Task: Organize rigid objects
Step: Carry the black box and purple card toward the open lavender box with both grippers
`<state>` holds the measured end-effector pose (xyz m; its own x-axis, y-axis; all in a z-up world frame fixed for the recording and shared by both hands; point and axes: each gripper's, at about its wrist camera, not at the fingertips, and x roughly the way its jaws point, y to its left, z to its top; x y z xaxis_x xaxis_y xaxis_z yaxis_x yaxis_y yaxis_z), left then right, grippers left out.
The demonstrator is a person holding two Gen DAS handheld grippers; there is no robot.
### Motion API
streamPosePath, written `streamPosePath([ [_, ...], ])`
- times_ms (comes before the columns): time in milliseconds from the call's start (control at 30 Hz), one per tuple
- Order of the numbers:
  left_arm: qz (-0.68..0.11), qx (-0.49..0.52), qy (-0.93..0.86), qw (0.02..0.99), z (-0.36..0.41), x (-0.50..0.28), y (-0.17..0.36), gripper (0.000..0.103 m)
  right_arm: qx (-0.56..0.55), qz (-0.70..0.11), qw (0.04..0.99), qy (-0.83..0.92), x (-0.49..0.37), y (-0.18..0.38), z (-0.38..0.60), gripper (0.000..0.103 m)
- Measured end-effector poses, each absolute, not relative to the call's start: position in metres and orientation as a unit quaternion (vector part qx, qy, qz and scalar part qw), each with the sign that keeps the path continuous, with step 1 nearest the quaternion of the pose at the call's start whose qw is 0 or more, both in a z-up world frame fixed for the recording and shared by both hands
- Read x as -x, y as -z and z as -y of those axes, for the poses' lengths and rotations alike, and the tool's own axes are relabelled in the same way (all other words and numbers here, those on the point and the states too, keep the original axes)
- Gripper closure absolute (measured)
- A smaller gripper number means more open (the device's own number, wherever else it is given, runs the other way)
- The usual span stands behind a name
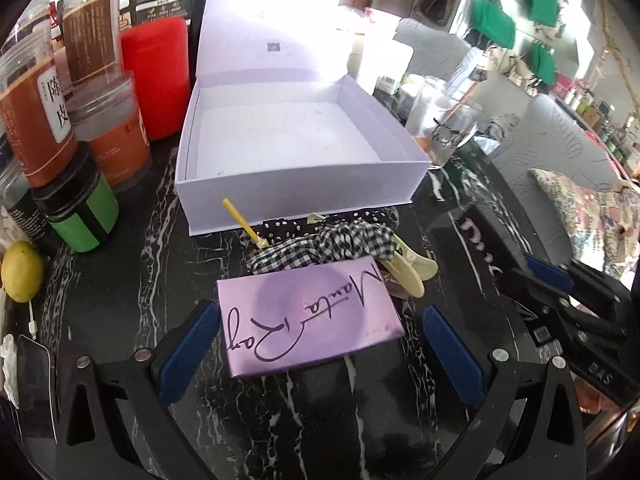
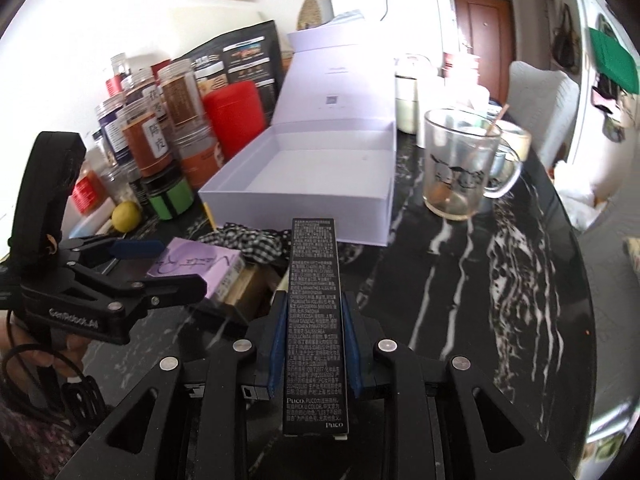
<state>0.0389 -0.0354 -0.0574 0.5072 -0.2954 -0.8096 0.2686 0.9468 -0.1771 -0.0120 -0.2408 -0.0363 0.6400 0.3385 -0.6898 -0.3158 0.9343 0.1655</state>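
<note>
An open, empty lavender box [image 1: 296, 148] stands on the black marble table; it also shows in the right wrist view [image 2: 304, 176]. My left gripper [image 1: 320, 344] is open, its blue pads on either side of a flat purple box [image 1: 308, 320] marked "Manta Ray", apart from it. That purple box [image 2: 200, 268] and the left gripper [image 2: 168, 264] show in the right wrist view. My right gripper [image 2: 314, 344] is shut on a long black Puco box [image 2: 314, 312], held above the table. The right gripper [image 1: 560, 280] appears at the right of the left wrist view.
Checkered and dotted fabric scrunchies [image 1: 340, 240], a cream hair clip [image 1: 408, 272] and a yellow stick [image 1: 240, 216] lie before the lavender box. Jars [image 1: 40, 128], a red canister [image 1: 160, 76], a green tin [image 1: 84, 216] and a lemon [image 1: 20, 272] stand left. A glass mug [image 2: 464, 168] stands right.
</note>
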Motion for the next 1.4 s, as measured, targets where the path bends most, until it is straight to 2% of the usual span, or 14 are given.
streamPosePath([
  [300,-0.495,-0.014,0.110,0.862,0.052,-0.055,0.075,0.000,-0.035,-0.382,0.907,-0.171,0.014,0.041,0.256,0.078],
  [433,-0.502,0.010,0.111,0.858,0.046,-0.057,0.081,0.001,-0.036,-0.383,0.908,-0.169,0.014,0.043,0.256,0.078],
  [500,-0.494,0.010,0.110,0.862,0.044,-0.055,0.078,0.009,-0.038,-0.383,0.907,-0.170,0.014,0.043,0.257,0.078],
  [1400,-0.428,0.010,0.128,0.894,0.014,-0.027,0.012,0.009,-0.043,-0.372,0.909,-0.183,0.022,0.014,0.227,0.078],
])
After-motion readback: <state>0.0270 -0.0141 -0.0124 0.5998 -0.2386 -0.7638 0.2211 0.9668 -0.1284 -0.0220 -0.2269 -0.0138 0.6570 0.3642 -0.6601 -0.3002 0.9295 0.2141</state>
